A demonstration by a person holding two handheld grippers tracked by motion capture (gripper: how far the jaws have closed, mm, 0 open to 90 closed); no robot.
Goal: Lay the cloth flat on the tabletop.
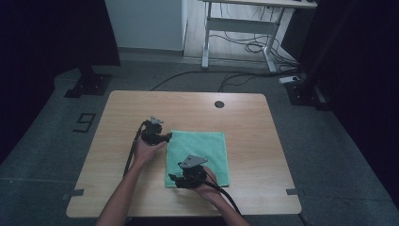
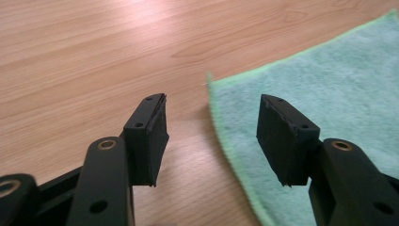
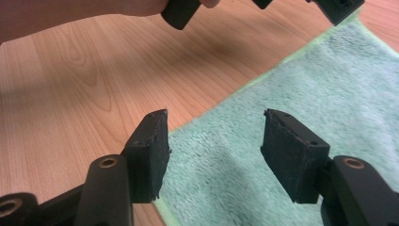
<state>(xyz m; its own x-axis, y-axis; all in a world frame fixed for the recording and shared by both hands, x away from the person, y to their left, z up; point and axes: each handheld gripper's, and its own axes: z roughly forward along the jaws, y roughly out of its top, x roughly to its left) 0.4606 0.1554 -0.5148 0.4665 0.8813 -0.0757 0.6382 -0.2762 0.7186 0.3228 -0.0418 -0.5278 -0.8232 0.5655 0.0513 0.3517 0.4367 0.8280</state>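
My left claw was open over the green cloth corner. My right claw was open over its edge. It looked soft and floppy, so I'd pinch the corners.

The person's bare forearms are showing no sleeves, and each hand is carrying a black two-jaw gripper: the left gripper and the right gripper are both wearing a grey three-cornered plate on top and trailing a black cable. Up close, the jaws are showing as matte black blocks with worn, chipped pad edges, small screw holes and brass-coloured pivot bushings
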